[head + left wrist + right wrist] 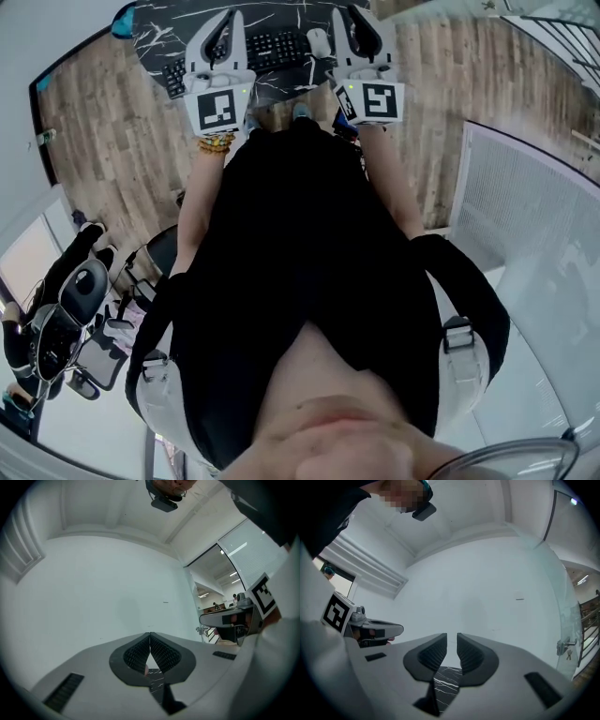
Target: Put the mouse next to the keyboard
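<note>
With my left gripper [149,634] pinched shut on nothing and my right gripper [452,637] just a crack apart and empty, I could have bumped the white mouse [320,41], top middle beside the black keyboard [272,47], away, because both gripper views showed only wall and the mouse looked tiny.

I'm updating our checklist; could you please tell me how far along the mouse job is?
The mouse lies beside the keyboard, at its right end, so placement looks done. Nothing is in hand: the left gripper is shut empty, the right gripper empty too, jaws slightly apart. Nothing seems left.
</note>
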